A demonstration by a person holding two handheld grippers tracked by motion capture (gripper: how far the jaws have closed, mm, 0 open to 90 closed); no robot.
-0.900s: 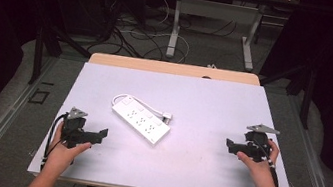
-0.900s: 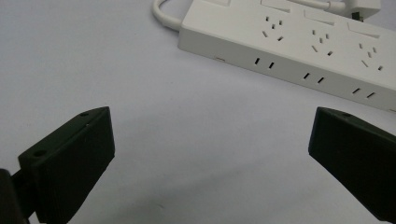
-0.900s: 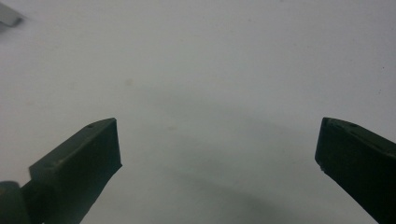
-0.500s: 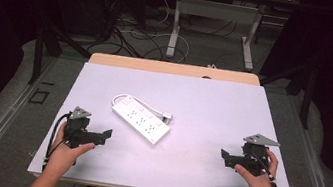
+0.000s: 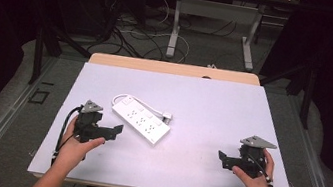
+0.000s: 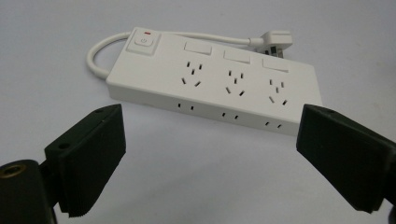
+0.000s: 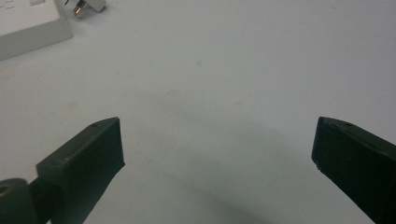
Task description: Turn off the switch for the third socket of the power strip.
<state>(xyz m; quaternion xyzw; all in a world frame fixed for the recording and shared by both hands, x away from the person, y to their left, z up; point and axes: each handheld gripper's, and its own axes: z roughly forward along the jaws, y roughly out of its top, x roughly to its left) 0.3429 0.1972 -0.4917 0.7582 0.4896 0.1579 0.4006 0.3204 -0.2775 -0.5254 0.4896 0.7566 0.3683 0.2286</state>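
1. A white power strip (image 5: pixel 141 121) lies flat on the pale table (image 5: pixel 213 106), left of the table's middle and set at a slant. Every place below is given from this strip.
2. The left gripper (image 5: pixel 115 132) sits just to the strip's left, near its nearer end, with the jaws pointing toward it. In the left gripper view the jaws stand wide apart with bare table between them. They grip nothing, and the strip (image 6: pixel 212 79) lies a little beyond them, untouched.
3. The right gripper (image 5: pixel 223 159) is well to the strip's right, close to the table's near right corner. Its jaws are spread wide too and hold nothing.
4. The strip's white cable (image 6: pixel 100 51) loops out from the switch end and runs along the far side to a plug (image 6: pixel 276 39) lying on the table just behind the strip. In the high view the plug (image 5: pixel 167 117) is small and its prongs cannot be made out.
5. In the right gripper view, one corner of the strip (image 7: pixel 29 23) and part of the plug (image 7: pixel 88 6) are cut off by the top edge of the picture.
6. The strip has a power button (image 6: pixel 144 41) with a red mark at one end and three socket groups, and its small lettering cannot be read.
7. The hands holding the grippers hide the gripper bodies from above, and the forearms are cut off at the bottom edge.
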